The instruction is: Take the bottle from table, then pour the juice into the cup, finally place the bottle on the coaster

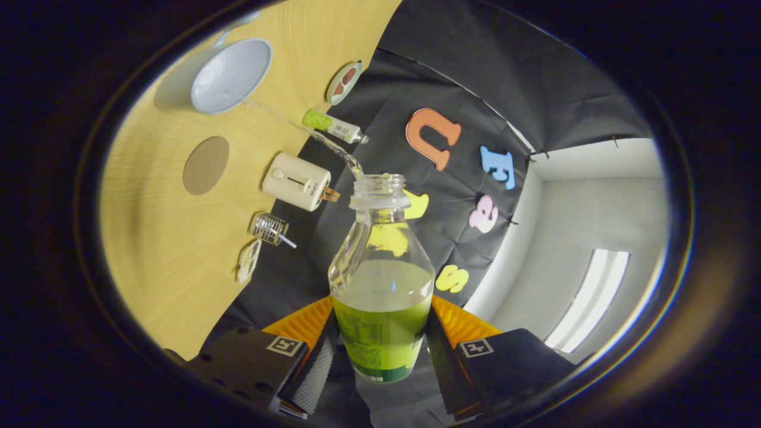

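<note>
My gripper [380, 348] is shut on a clear plastic bottle [380, 279] with a green label, both fingers pressing its labelled body. The bottle is uncapped and tipped over sideways with the whole view rolled. A thin clear stream [309, 134] runs from its mouth toward the pale blue cup [229, 77] that stands on the wooden table [160, 261]. Pale liquid fills the bottle's lower part. A round grey-brown coaster [206, 165] lies flat on the table beside the cup, apart from it.
A cream boxy device [296, 181], a green-and-white tube [333, 126], a small glass vial with a wire coil [269, 229], and two small picture discs [343, 82] [248, 260] sit along the table's far edge by the black cloth wall.
</note>
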`<move>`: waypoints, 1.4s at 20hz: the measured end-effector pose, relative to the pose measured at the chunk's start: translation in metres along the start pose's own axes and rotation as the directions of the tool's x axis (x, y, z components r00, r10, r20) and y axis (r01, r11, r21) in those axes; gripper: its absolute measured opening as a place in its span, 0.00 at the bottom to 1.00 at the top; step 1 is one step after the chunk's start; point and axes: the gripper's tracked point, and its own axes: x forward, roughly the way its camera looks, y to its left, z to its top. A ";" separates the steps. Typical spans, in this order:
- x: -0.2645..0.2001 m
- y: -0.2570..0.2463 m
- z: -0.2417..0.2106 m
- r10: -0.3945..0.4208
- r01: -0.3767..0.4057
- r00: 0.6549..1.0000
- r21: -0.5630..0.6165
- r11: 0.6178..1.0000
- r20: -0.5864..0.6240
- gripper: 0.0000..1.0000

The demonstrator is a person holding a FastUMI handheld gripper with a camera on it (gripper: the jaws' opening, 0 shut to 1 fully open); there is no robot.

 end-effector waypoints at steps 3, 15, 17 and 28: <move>-0.003 -0.003 0.006 -0.003 0.003 1.000 -0.022 1.000 0.009 0.81; -0.006 -0.017 0.022 -0.058 0.061 0.998 -0.100 0.993 0.038 0.81; -0.007 -0.023 0.025 -0.081 0.086 0.996 -0.111 0.990 0.047 0.80; -0.007 -0.051 0.017 -0.142 0.146 0.989 -0.163 0.976 0.035 0.80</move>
